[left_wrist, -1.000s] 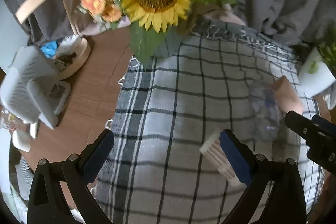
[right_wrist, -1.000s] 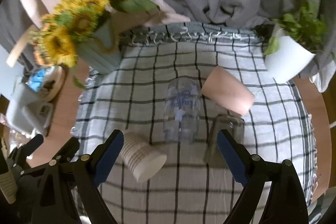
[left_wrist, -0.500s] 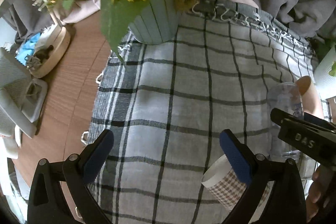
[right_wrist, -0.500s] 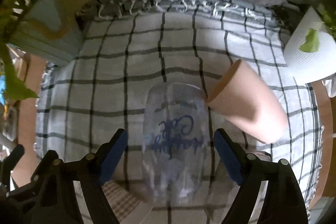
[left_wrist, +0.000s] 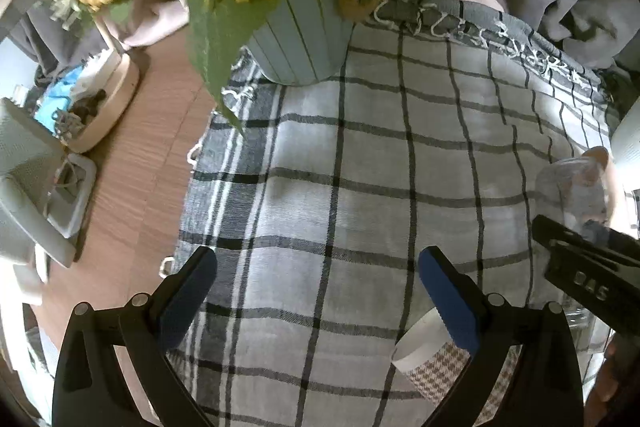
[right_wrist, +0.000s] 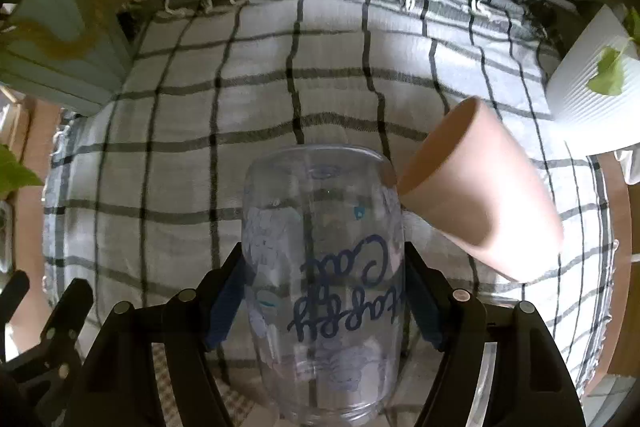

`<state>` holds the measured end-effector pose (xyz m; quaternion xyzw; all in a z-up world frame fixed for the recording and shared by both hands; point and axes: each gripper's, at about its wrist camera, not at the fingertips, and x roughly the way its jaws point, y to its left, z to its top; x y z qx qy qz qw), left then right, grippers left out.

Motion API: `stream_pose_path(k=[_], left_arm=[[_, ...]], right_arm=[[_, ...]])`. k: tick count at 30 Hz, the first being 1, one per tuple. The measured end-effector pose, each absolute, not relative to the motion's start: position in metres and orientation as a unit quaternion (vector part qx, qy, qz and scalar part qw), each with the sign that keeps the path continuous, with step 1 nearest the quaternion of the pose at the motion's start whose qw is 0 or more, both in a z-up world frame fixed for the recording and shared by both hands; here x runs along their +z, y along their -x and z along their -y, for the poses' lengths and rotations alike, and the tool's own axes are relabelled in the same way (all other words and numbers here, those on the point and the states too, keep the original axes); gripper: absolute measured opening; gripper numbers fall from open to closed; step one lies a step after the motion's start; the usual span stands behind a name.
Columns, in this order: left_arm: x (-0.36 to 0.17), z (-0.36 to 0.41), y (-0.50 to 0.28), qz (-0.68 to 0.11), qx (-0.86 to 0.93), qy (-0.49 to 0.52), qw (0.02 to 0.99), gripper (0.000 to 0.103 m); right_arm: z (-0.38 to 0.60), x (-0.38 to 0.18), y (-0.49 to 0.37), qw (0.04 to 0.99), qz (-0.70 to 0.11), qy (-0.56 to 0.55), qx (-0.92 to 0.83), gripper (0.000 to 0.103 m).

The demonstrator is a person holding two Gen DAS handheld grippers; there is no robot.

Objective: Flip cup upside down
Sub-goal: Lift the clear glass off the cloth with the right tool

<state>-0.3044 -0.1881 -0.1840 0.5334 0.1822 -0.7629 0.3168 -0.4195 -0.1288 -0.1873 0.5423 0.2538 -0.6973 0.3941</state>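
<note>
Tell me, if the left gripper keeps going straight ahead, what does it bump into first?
Probably the checked cloth, because the open left gripper has nothing between its fingers. Beyond it stands the blue flower pot, though depth is hard to judge.

Wooden counter (left_wrist: 132, 187) shows bare at left of the left wrist frame, carrying a round wooden tray (left_wrist: 108, 107) of small oddments and a grey-white device (left_wrist: 28, 187). Checked cloth (left_wrist: 360, 187) covers centre and right. On the cloth: pale blue ribbed vase (left_wrist: 300, 39) at top, houndstooth paper cup (left_wrist: 428, 359) on its side at lower right; in the right wrist frame, pink cup (right_wrist: 480, 195) lying tipped at right, white planter (right_wrist: 588, 95) at far right.
</note>
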Motion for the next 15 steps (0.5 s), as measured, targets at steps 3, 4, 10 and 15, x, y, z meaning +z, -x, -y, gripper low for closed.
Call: stream_pose_path(k=[3, 4, 10, 15], left_arm=[[-0.172, 0.183, 0.298, -0.185, -0.768, -0.526, 0.315, 0.102], [-0.167, 0.180, 0.295, -0.185, -0.771, -0.522, 0.314, 0.102], [-0.133, 0.159, 0.272, -0.172, -0.787, -0.496, 0.325, 0.103], [-0.120, 0.138, 0.250, -0.171, -0.790, -0.488, 0.328, 0.103]], right_arm=[[0.115, -0.163, 0.417, 0.407, -0.243, -0.528, -0.704, 0.072], [0.110, -0.155, 0.416, 0.412, -0.238, -0.525, -0.706, 0.072], [0.077, -0.113, 0.406, 0.433, -0.208, -0.504, -0.718, 0.072], [0.036, -0.100, 0.387, 0.436, -0.191, -0.491, -0.730, 0.072]])
